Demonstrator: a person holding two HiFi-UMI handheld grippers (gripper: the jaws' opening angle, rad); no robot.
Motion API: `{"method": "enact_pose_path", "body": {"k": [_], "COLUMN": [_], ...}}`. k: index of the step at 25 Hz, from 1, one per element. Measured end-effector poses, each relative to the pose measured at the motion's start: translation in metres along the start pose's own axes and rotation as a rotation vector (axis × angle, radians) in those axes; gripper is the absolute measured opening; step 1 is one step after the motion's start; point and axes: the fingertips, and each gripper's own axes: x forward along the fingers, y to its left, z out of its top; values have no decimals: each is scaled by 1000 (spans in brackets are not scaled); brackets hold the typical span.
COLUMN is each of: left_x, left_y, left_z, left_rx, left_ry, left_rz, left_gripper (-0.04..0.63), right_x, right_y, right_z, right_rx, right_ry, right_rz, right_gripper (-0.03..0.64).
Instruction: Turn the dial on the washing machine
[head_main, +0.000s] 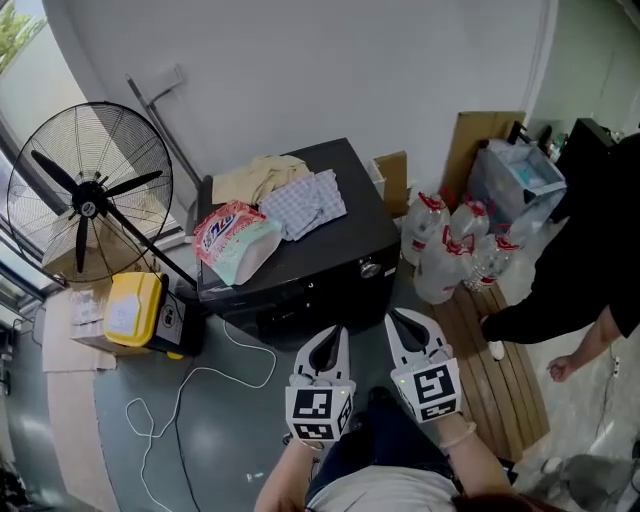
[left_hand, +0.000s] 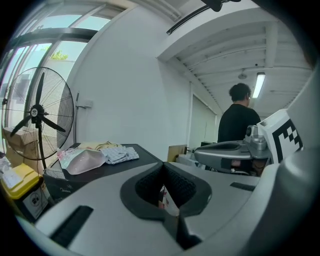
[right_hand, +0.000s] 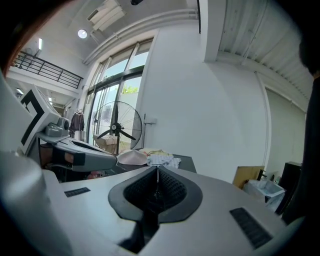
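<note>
The black washing machine (head_main: 330, 205) stands in the middle of the head view, and its small round silver dial (head_main: 370, 268) sits on the front panel towards the right. My left gripper (head_main: 337, 335) and right gripper (head_main: 402, 322) hover side by side just in front of the machine, both pointing at it and apart from it. Both are shut with nothing between the jaws. In the left gripper view my left gripper (left_hand: 162, 169) faces the machine's top (left_hand: 142, 156). The right gripper (right_hand: 157, 171) looks over the same top (right_hand: 186, 161). The dial is hidden in both gripper views.
Folded clothes (head_main: 300, 200) and a pink detergent bag (head_main: 235, 240) lie on the machine. A big standing fan (head_main: 88, 195) and a yellow box (head_main: 135, 310) are left, with a white cable (head_main: 180, 395) on the floor. Water bottles (head_main: 445, 250) and a person in black (head_main: 590, 260) stand right.
</note>
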Motion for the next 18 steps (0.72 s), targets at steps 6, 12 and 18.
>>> {"method": "enact_pose_path", "body": {"k": [6,12,18], "left_x": [18,30,37], "left_y": [14,33,52], "left_z": [-13,-29,-55], "left_rx": [-19,-11,-1], "left_ry": [11,27,44], "left_rz": [43,90,126], "left_gripper": [17,17,17], "right_x": [26,44,62], "right_y": [-12,-12,-15], "right_z": [-14,-39,-67], "right_rx": [-46,-129,-138], "right_ry": [20,47,55], "right_rz": [29,70,83], "right_gripper": [20,20,20]}}
